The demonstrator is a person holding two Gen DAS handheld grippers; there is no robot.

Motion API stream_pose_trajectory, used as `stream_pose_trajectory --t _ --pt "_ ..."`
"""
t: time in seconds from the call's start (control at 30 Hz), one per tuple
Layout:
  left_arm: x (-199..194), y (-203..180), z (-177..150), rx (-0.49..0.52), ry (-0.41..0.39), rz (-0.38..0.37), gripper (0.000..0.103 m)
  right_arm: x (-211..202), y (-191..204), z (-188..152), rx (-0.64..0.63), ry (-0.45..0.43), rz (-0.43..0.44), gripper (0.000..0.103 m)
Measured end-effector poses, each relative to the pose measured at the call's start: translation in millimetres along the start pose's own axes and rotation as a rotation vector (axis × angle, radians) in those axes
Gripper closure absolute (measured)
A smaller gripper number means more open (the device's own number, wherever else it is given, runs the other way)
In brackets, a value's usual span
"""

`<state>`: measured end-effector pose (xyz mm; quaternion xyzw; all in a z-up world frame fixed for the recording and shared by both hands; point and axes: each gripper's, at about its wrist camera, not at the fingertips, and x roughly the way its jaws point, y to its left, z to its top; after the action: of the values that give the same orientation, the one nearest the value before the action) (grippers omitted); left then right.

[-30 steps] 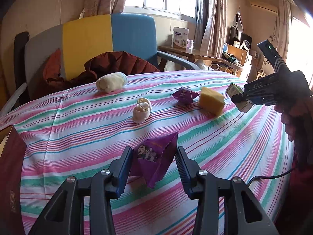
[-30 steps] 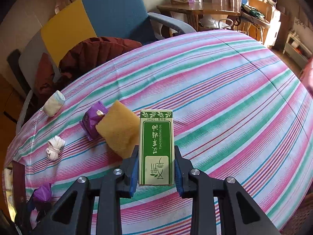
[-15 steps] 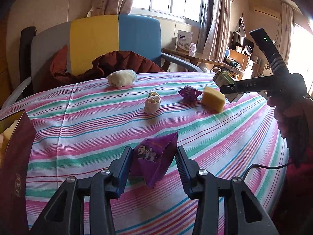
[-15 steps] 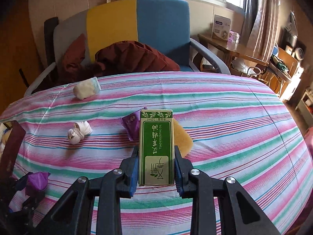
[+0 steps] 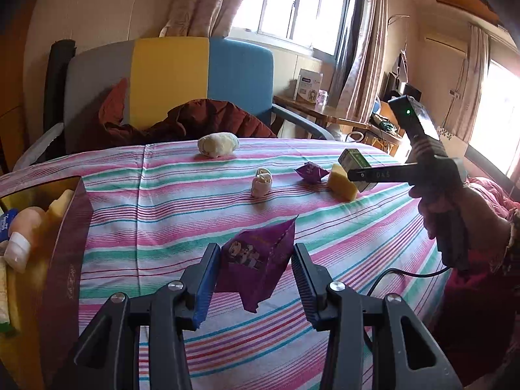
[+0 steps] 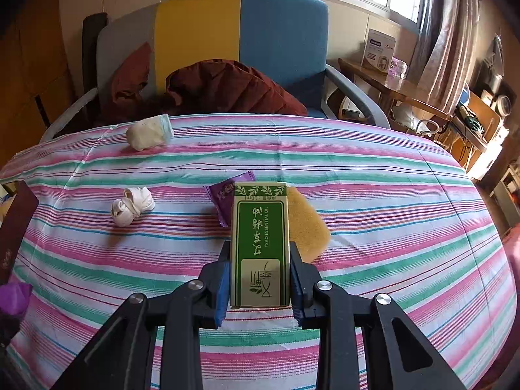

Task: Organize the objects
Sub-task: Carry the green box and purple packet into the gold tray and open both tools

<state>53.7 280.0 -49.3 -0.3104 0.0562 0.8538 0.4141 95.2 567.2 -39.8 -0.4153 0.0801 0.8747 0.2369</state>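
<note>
Green box [image 6: 260,243], leaf-printed, upright at frame centre, pinched by right gripper [image 6: 260,279]; left gripper [image 5: 255,279] pinches crumpled purple packet [image 5: 256,260].

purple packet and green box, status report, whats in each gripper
Left gripper shut on purple packet. Right gripper shut on green box. Maroon box at left, path open.

I am in a lived-in room of a home. Centre: my table under a striped cloth [image 6: 373,175]. Behind it, top centre: an armchair [image 6: 240,32] in grey, yellow and blue panels, with a dark red jacket [image 6: 227,87] heaped on the seat. Top right: a window [image 5: 299,3] with curtains [image 5: 367,48]. Right edge: a wooden side table [image 6: 383,81] carrying a carton [image 6: 378,50], and cluttered shelves behind it.
</note>
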Motion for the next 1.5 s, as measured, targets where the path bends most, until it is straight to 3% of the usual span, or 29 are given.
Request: stream_pose_trajectory --t 0.3,0.5,0.77,1.0,1.3,1.5 --pt "-43.4 36.2 3.5 -0.075 -0.042 0.04 0.057 1.3 0.7 0.2 -0.001 0.002 -0.002 0.072" --pt "-70.1 84.9 6.4 -0.202 -0.06 0.083 0.057 0.6 8.2 -0.7 -0.043 -0.013 -0.008 0.072" --pt "-96.8 154.1 -3.2 -0.332 -0.066 0.186 0.057 -13.7 22.2 8.1 -0.05 -0.018 0.049 0.072" --pt "-110.0 215.7 -18.1 -0.457 -0.042 0.27 0.057 -44.2 93.8 15.7 -0.155 -0.045 0.181 0.072" --pt "-133.4 269.9 -31.2 -0.568 -0.052 0.351 0.057 -73.9 207.2 -0.4 -0.212 -0.013 0.436 0.072" --pt "-127.6 301.0 -47.3 -0.637 0.032 0.36 0.057 -86.2 270.5 -25.9 -0.242 0.01 0.546 0.072"
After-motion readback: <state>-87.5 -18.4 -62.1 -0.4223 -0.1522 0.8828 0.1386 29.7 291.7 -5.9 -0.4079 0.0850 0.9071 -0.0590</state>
